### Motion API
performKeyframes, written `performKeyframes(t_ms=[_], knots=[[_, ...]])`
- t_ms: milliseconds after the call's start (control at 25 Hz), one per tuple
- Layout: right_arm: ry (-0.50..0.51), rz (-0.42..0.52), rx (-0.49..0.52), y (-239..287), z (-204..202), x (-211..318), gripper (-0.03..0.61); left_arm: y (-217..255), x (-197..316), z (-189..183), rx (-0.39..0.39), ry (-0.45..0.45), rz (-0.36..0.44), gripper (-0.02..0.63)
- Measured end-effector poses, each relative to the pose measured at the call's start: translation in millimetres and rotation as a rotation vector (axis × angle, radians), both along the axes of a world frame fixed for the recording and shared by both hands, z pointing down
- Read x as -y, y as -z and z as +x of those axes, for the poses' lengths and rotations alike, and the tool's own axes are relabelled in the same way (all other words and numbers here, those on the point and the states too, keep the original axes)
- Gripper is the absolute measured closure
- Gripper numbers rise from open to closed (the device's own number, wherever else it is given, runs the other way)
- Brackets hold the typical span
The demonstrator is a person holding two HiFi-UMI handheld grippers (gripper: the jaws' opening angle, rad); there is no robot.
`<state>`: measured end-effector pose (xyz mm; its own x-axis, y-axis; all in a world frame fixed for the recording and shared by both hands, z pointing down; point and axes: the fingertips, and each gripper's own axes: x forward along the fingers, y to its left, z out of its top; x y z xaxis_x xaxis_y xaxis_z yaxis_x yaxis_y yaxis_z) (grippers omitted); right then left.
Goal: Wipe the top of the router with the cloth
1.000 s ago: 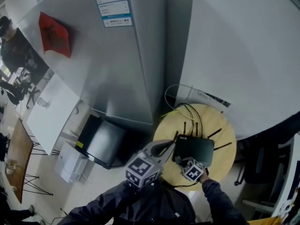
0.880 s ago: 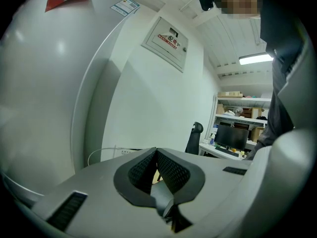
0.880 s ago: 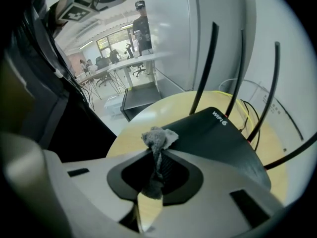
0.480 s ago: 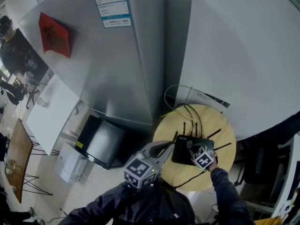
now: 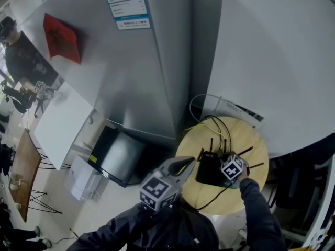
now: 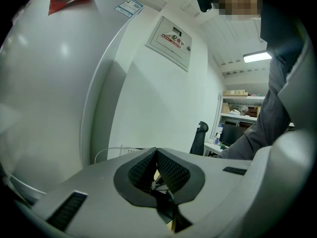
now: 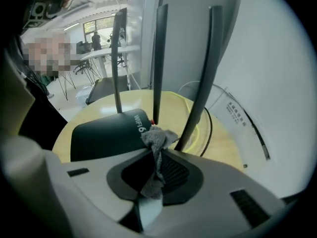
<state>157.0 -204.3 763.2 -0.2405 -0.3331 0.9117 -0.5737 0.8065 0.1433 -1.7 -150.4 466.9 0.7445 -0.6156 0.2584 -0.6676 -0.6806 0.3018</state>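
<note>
Grey, crumpled cloth [image 7: 158, 135] is pinched between the jaws of the right gripper [image 7: 154, 151], with a loose tuft pushed out past the tips. I hold it that way so the fabric, not the plastic, meets the black plastic router [image 7: 106, 128]. The tuft sits at the back of the router's top, just beside the thin black antennas [image 7: 159, 58]. I judge the wipe is under way along that rear strip, where the upright antennas leave little room.

The router lies near the middle of the round pale wooden table [image 5: 248, 140], with its antennas toward the far edge. The left gripper [image 6: 156, 155] has its jaws pressed together on nothing. I keep it off the table's near left edge, out of the way, since the router seems steady enough alone.

The head view gives the layout: both grippers, the whole table, and the black and yellow cables [image 5: 212, 123] at the far edge. It cannot show the cloth. Only the right gripper view shows the cloth and where it reaches the router. The left gripper view looks past its jaws at a white wall, and the router does not appear in it.
</note>
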Motion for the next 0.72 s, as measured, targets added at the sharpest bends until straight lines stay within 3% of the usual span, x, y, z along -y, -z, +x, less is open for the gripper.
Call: performKeyframes(t_ms=[240,720], knots=[[0.049,-0.068,0.018,-5.1,-8.3,-23.0,0.508,-3.6,1.1,-1.4,0.001,-0.007,-0.006,0.612],[0.108,-0.129,0.090,-6.7,-38.2,-142.1,0.508,-0.8,-10.0,11.6,-0.015,-0.070,-0.002,0.612]])
